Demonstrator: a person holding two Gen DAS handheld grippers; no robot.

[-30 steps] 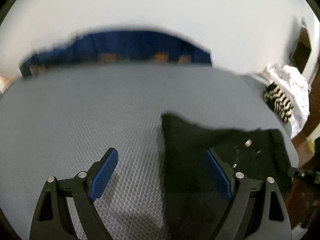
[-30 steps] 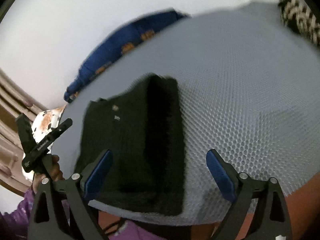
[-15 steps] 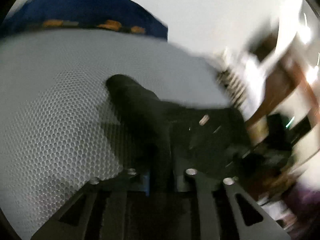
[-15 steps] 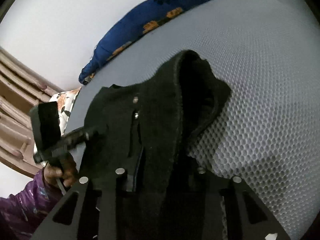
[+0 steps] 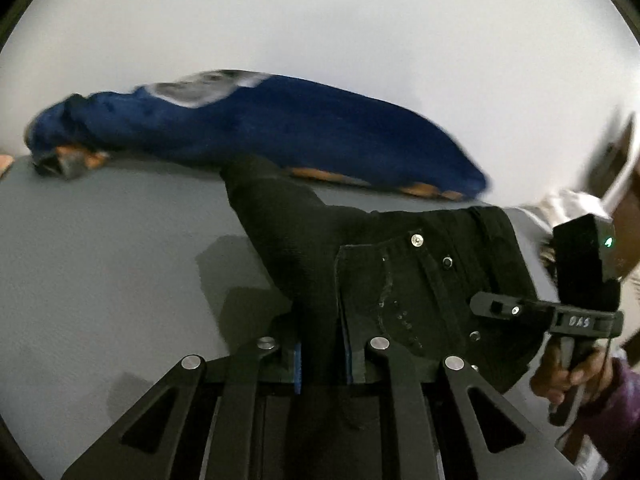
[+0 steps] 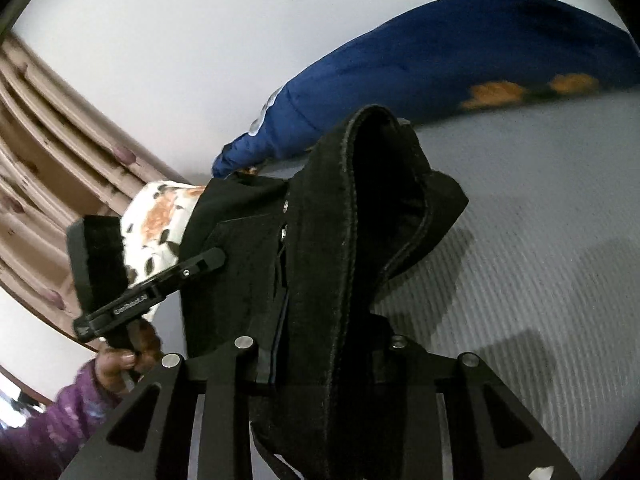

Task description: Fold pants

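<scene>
Left wrist view: left tool (image 5: 322, 360) and right tool (image 6: 324, 356) each clench the lifted black pants (image 5: 400, 264).

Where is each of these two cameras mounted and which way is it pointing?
Left wrist: sits on the left gripper, looks along its shut fingers over the black denim pants and grey mesh bed surface to the blue pillow; the right gripper shows at right.
Right wrist: sits on the right gripper, looks along the lifted pants to the same pillow; the left gripper shows at left.
Shared: pants, pillow, bed surface.
</scene>
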